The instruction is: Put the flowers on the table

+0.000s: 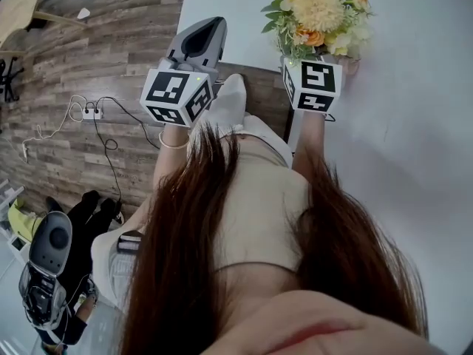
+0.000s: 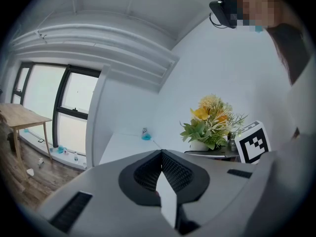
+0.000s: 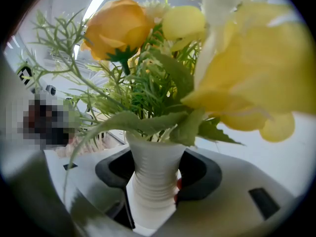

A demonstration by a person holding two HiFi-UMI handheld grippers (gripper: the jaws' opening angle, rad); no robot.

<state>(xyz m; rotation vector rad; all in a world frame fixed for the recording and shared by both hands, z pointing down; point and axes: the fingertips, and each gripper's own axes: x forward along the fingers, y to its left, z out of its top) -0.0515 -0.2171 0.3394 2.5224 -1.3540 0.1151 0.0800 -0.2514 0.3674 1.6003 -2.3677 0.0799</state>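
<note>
A bunch of yellow, orange and cream flowers [image 1: 318, 13] with green leaves stands in a ribbed white vase [image 3: 155, 174]. My right gripper [image 3: 155, 181] is shut on the vase's narrow body, and the blooms [image 3: 237, 78] fill its view. In the head view the right gripper [image 1: 325, 58] holds the bunch upright over the white table [image 1: 414, 124]; the vase's base is hidden. My left gripper [image 1: 203, 35] is shut on nothing, left of the flowers. The left gripper view shows its pads [image 2: 170, 169] meeting, with the flowers [image 2: 212, 120] to the right.
A wooden floor [image 1: 111, 43] lies left of the table, with a power strip and cables [image 1: 92, 112]. Another hand-held device [image 1: 48, 265] lies at the lower left. A wooden table [image 2: 22, 117] stands by the windows. The person's long hair fills the lower head view.
</note>
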